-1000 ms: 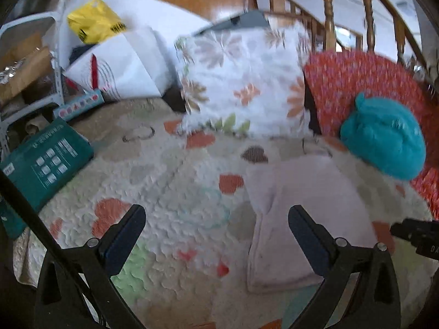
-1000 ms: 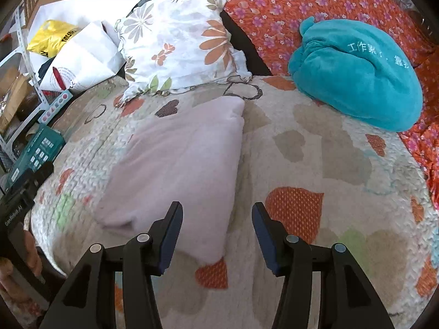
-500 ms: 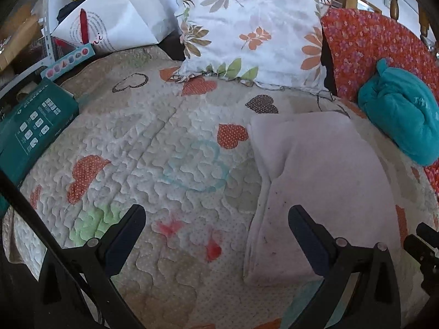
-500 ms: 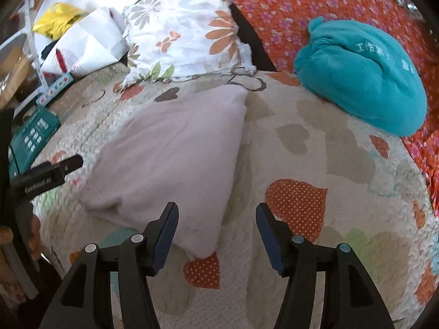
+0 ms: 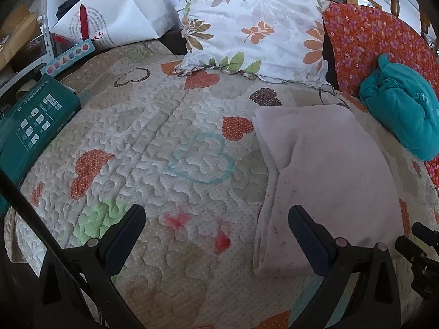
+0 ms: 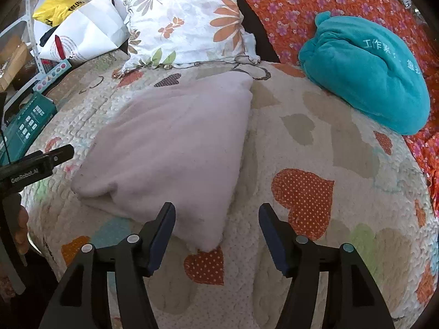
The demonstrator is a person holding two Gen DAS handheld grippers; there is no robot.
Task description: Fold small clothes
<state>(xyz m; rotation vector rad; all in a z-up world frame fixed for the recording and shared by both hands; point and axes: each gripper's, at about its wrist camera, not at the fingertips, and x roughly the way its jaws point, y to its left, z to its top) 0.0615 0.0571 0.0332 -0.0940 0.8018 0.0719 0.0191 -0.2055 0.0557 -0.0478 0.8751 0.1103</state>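
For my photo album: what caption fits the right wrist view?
Open right gripper poised over a pale pink cloth on a heart-patterned quilt.

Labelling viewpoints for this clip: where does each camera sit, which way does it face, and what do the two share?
Left wrist: sits on the left gripper, looks down across the quilt at the pink cloth's left edge; open fingers, nothing between; right gripper's tip at right.
Right wrist: sits on the right gripper, looks down at the cloth's near corner; jaws have just been opening, not gripping; left gripper and a hand at left.
Shared: cloth, quilt, floral pillow, teal bundle.
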